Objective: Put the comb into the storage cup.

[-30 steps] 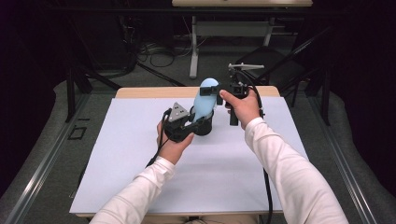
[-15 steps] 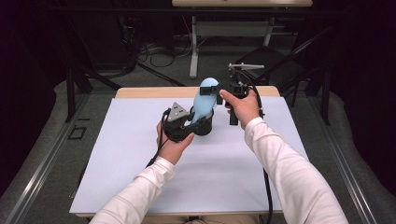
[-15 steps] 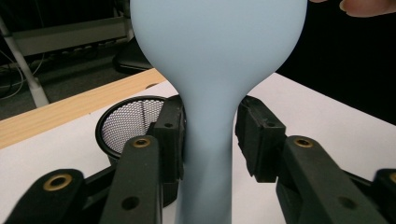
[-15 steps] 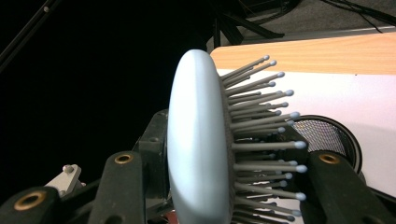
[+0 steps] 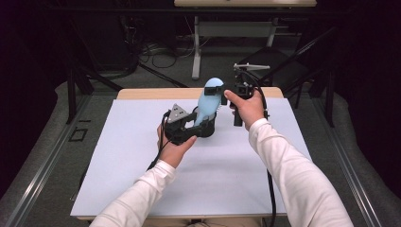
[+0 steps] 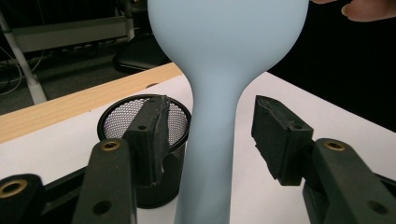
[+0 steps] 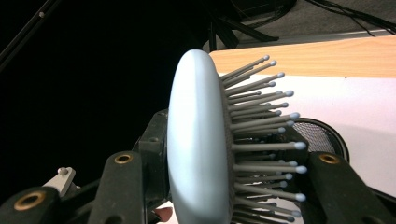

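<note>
Table [image 5: 142, 189] under a white sheet carries the work toward its far middle. Hairbrush [image 5: 208, 101], pale blue, stands tilted there, handle down in the black mesh cup [image 5: 206, 128]. Right gripper [image 5: 222, 96], on the right, is clenched on the brush head, bristles against one pad. Left gripper [image 5: 201, 124], near and left of the cup, has just been opening; its pads [image 6: 149, 135] stand clear on either side of the handle.

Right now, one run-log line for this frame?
left gripper: open, jaws just opening off brush handle | right gripper: shut on light blue hairbrush head | brush over black mesh cup
</note>
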The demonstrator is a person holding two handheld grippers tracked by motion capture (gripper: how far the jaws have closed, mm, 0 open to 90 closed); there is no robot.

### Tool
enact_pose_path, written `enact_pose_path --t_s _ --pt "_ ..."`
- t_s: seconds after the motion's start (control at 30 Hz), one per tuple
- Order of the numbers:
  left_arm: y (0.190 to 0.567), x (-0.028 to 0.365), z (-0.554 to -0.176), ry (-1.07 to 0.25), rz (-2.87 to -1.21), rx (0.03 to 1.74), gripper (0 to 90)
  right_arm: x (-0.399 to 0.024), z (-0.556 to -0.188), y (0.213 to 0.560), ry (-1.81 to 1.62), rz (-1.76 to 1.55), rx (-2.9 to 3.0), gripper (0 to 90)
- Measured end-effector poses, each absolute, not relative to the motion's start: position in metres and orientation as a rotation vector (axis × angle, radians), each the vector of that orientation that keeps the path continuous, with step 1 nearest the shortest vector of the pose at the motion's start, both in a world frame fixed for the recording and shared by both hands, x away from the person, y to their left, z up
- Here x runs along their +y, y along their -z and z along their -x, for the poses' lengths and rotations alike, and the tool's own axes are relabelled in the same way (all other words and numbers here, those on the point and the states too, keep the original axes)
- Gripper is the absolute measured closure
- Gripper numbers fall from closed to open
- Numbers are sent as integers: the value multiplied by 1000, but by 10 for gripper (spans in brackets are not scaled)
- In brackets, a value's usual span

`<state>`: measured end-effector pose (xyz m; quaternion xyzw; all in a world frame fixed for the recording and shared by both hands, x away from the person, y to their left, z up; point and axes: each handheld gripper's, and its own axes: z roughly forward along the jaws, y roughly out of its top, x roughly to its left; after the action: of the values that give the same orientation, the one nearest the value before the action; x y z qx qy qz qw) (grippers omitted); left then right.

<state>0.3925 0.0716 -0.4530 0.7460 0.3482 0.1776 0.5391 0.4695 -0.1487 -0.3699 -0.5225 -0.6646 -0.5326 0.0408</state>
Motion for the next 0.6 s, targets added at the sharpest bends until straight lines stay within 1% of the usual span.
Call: enact_pose_path --t_s 0.13,0.47,0.6 --pt "452 73 -391 -411 -1770 834 424 -150 -470 370 1640 1611 -2035 499" --pt "447 78 -386 -466 -1793 841 376 -155 -470 369 1657 1632 -2035 498" --pt "448 78 -386 -477 -1809 831 377 -156 -470 369 1658 1639 -2029 497"
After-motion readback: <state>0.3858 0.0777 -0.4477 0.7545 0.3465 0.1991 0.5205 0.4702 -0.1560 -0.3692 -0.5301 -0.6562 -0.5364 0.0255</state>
